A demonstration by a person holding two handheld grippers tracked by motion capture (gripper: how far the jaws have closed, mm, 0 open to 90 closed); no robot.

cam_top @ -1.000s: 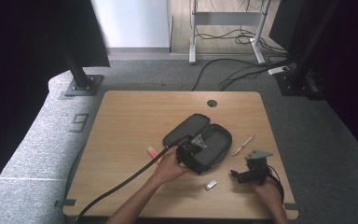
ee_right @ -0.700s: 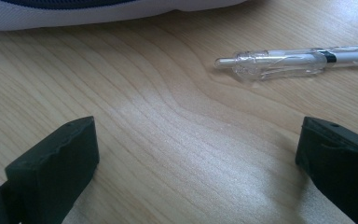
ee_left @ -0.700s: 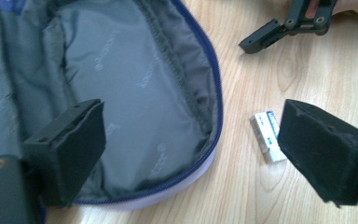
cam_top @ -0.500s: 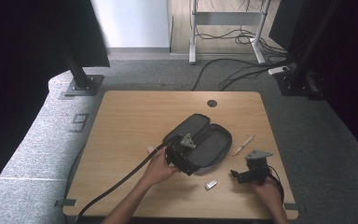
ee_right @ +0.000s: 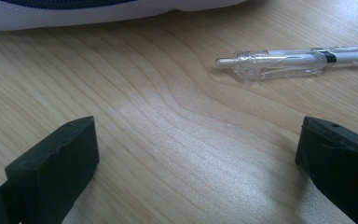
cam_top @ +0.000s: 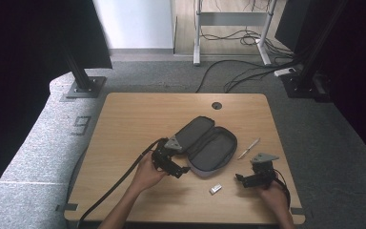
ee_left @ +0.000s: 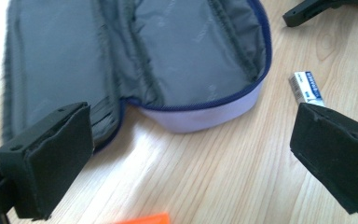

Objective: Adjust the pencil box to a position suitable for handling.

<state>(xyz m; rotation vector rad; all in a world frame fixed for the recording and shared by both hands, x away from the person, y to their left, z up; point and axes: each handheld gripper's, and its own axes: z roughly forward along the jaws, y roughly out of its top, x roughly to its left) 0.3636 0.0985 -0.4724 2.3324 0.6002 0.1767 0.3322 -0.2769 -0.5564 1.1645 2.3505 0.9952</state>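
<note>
The pencil case lay unzipped mid-table, and the left gripper sat just beside its near-left edge, jaws wide apart, empty. The right gripper was spread too, with a pen just ahead and an eraser between the grippers.

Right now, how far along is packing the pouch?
Done: the pouch lies unzipped and open flat on the table, nothing visible inside it. In hand: nothing; left gripper and right gripper are both open. Left, judging by what lies loose: pen, eraser and an orange item are all outside.
</note>
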